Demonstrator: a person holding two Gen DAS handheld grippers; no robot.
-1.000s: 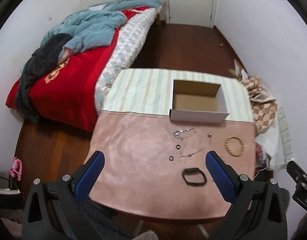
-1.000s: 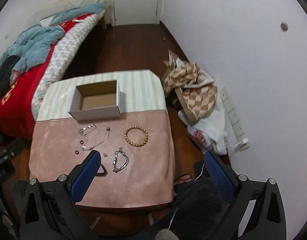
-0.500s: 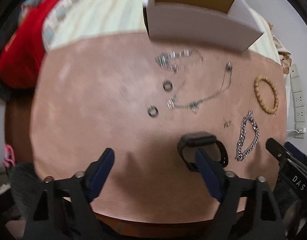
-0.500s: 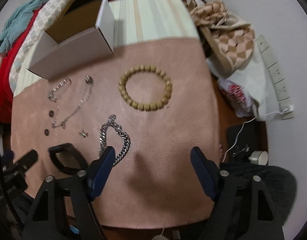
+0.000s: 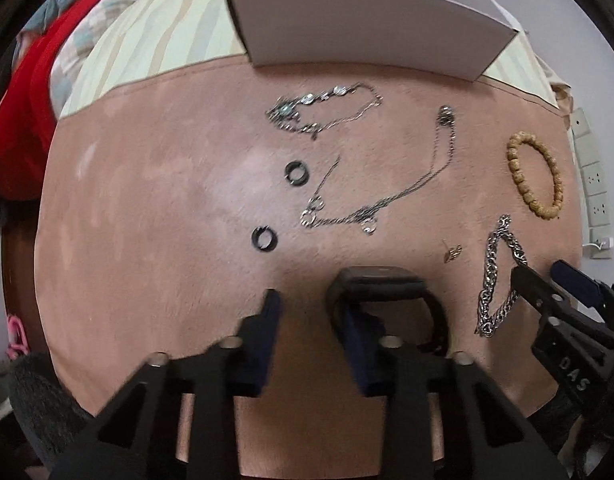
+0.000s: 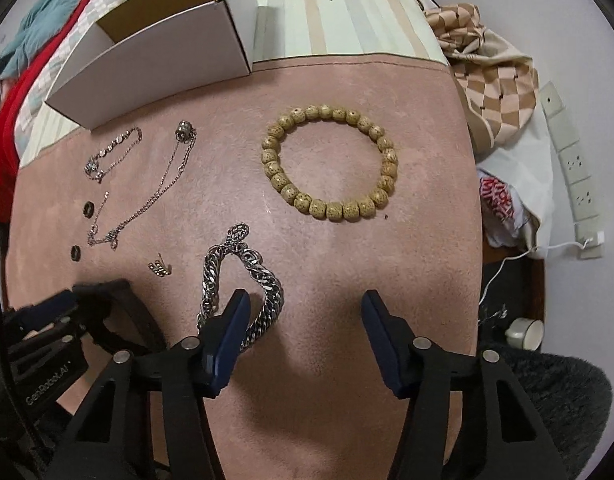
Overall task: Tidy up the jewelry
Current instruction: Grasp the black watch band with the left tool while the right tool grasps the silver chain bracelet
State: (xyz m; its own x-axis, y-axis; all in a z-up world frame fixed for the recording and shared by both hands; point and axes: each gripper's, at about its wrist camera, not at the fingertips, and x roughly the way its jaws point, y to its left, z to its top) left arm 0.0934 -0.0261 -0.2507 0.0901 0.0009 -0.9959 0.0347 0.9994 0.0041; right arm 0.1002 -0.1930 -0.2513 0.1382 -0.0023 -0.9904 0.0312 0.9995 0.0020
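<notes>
Jewelry lies on a pink suede tabletop (image 5: 147,208). My left gripper (image 5: 307,300) is low over the table, its jaws partly open around one side of a black wristband (image 5: 379,280). My right gripper (image 6: 305,300) is open, its left finger on a heavy silver chain bracelet (image 6: 235,276). A wooden bead bracelet (image 6: 329,162) lies ahead of it. Two black rings (image 5: 297,172) (image 5: 264,238), thin silver chains (image 5: 387,208) (image 5: 323,110) and a small gold earring (image 6: 160,269) lie between. An open white box (image 5: 367,28) stands at the far edge.
A bed with red and blue covers (image 6: 23,52) is to the left. A checked cloth bag (image 6: 491,80), a white plastic bag (image 6: 519,184) and a power strip (image 6: 575,176) lie to the right of the table. A striped cloth (image 6: 347,12) covers the far tabletop.
Both grippers have dropped from high above down close to the table. The left jaws have narrowed around the black wristband's side; the right gripper has reached the silver chain bracelet.
</notes>
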